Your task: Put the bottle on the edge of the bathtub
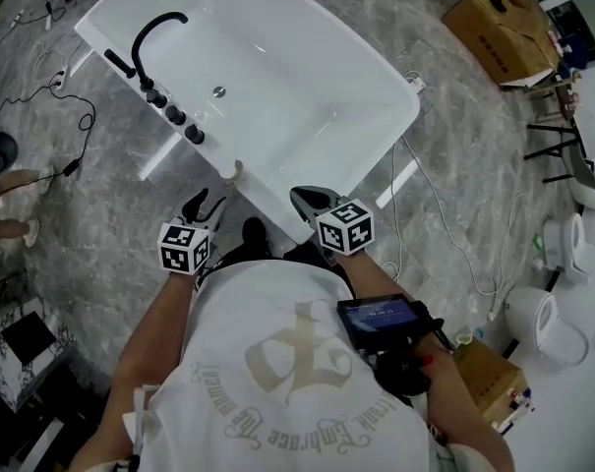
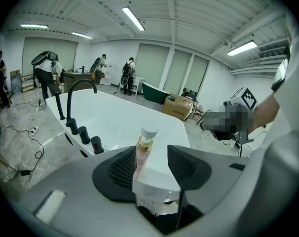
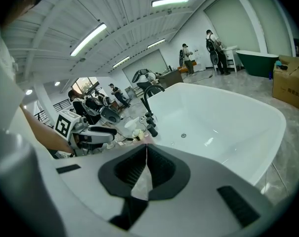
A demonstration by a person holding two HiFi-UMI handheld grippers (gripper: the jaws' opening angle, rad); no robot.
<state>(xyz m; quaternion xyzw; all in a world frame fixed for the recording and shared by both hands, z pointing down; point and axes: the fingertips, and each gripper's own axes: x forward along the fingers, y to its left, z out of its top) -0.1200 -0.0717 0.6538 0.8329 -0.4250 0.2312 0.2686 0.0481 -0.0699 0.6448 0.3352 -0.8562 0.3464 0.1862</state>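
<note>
The bottle [image 2: 145,145] stands upright on the near edge of the bathtub [image 1: 307,67], close to the corner by the black faucet [image 1: 149,37], and it sits between the jaws of the left gripper [image 2: 152,157]. Those jaws are spread. The bottle is close against the left pad, though whether it touches cannot be told, and the right pad is clear of it with white rim showing between. The right gripper [image 3: 145,154] has its jaws pressed together with nothing in them, and it hovers just beside the same edge. The bottle is small, with a white cap, a gold collar and a clear body holding pinkish liquid, so it is probably light and stiff. It is also smooth and likely slippery, and being narrow on a glossy rounded rim it could tip easily. The straight body below the collar looks the safest place to hold it, rather than the cap. The bathtub itself holds nothing, and it looks dry with its drain [image 1: 218,91] bare.
</note>
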